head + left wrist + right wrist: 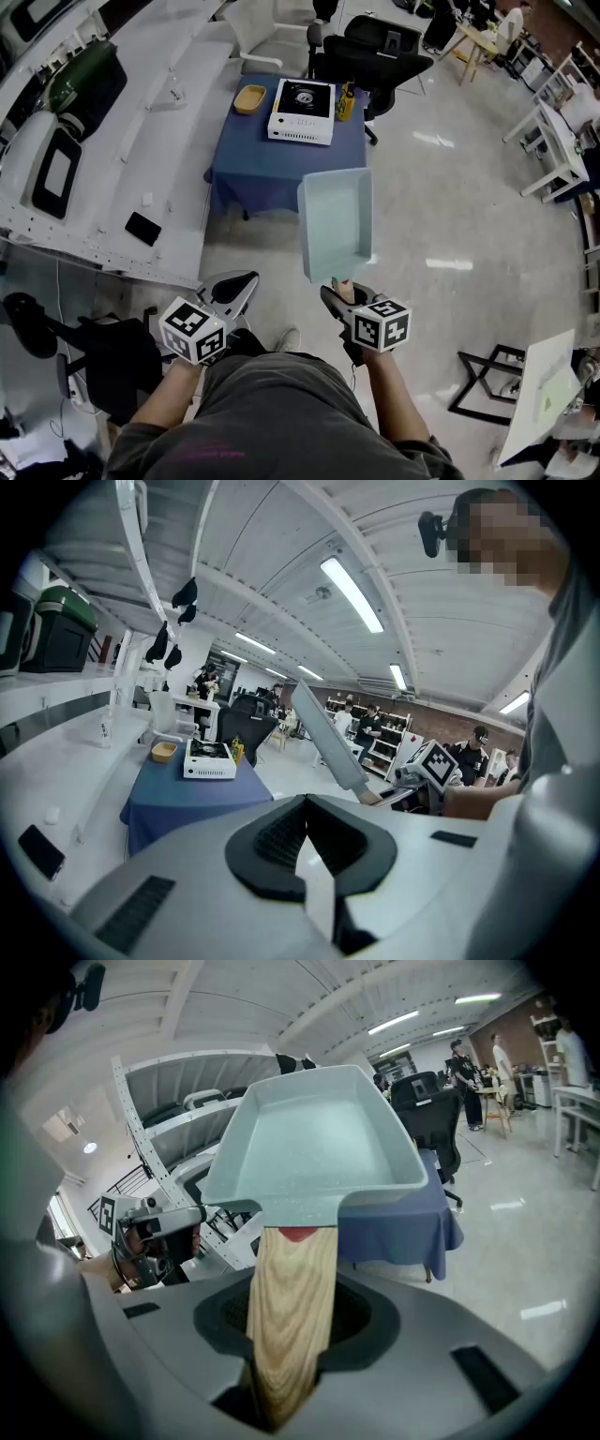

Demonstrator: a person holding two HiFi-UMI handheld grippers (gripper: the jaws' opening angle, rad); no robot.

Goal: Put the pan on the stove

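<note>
A pale green rectangular pan [336,223] with a wooden handle [289,1307] hangs in the air over the floor, short of the table. My right gripper [339,292] is shut on that handle, and the pan [319,1147] tips up and away from it. The white portable stove [302,111] stands on a blue-clothed table [244,164] farther ahead. My left gripper [234,286] hovers to the pan's left, shut and holding nothing. In the left gripper view the pan [328,742] shows edge-on, with the stove [209,759] beyond it.
A yellow bowl [249,98] sits left of the stove and a yellow bottle [345,101] right of it. A black office chair [375,56] stands behind the table. White shelving [122,141] runs along the left. A folding stand [487,375] is at the right.
</note>
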